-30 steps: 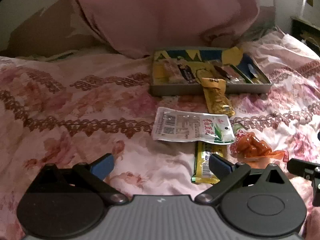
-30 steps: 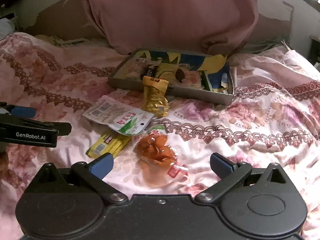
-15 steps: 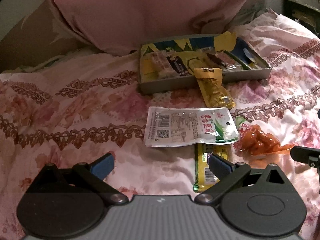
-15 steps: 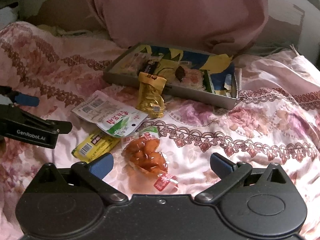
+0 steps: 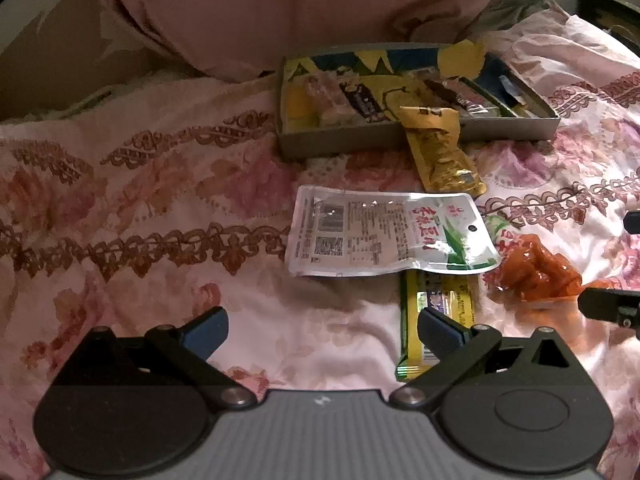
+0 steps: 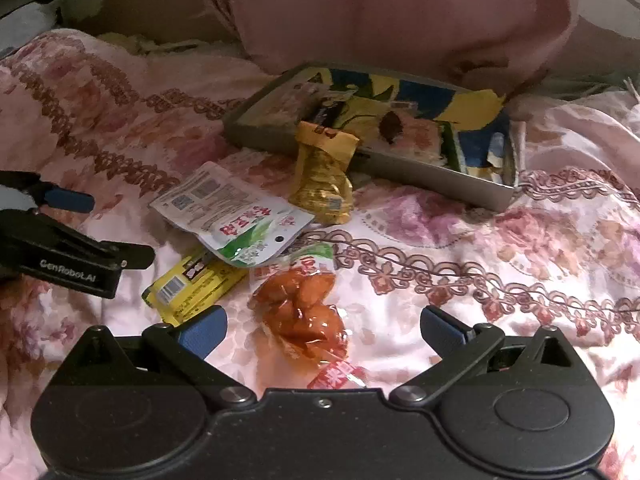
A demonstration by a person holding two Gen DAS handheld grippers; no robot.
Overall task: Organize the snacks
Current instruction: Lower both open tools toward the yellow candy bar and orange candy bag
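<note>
A shallow grey rectangular tray [image 5: 508,127] holds several wrapped snacks. A golden foil packet [image 5: 442,152] leans on its front wall. A flat white-and-green pouch [image 5: 384,232] overlaps a yellow wrapped bar [image 5: 416,320], beside a clear packet of orange pieces [image 6: 304,312].

Floral bedspread [image 5: 160,208]; tray [image 5: 400,132], snack packets [image 5: 384,236]

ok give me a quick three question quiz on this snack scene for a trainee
1. True or false: the gold packet lies wholly inside the tray.
2. Which packet lies partly under the white pouch? A) the orange snack bag B) the yellow bar C) the gold packet
3. Fill in: the jaws of the right gripper are ____, with the orange snack bag between its fingers.

Key: 1 false, it leans on the tray's front wall, mostly on the bedspread. 2 B. 3 open.
</note>
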